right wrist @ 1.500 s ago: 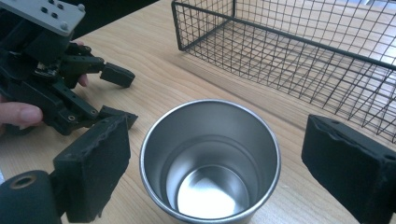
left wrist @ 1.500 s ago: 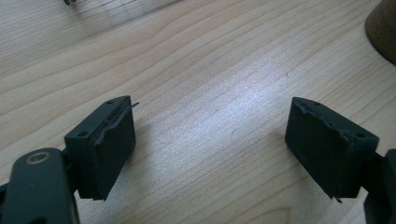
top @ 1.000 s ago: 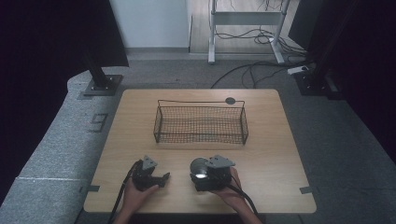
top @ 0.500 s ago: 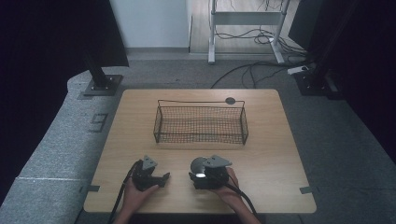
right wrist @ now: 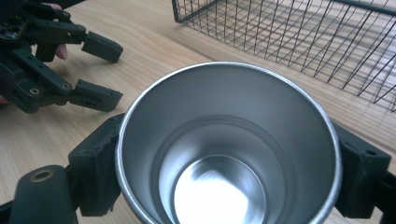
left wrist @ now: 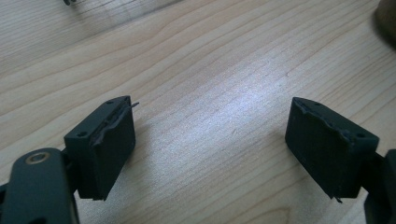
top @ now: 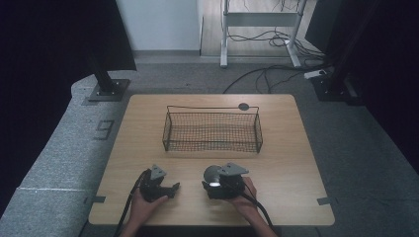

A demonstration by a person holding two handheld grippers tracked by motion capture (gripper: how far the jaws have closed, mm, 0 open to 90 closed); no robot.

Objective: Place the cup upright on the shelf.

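Cup [right wrist: 226,149] sits upright between the right gripper [right wrist: 229,172] jaws, which have just closed onto its sides; left gripper [left wrist: 210,144] gapes empty.

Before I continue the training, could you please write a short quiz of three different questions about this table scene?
1. True or false: the right tool is shut on the metal cup.
2. What stands between the jaws of the left tool? A) a spoon B) nothing, only the table C) a cloth
3. What does the wire basket hold?

Key: 1. True; the jaws have just been closing onto the cup. 2. B. 3. Nothing; it is empty.
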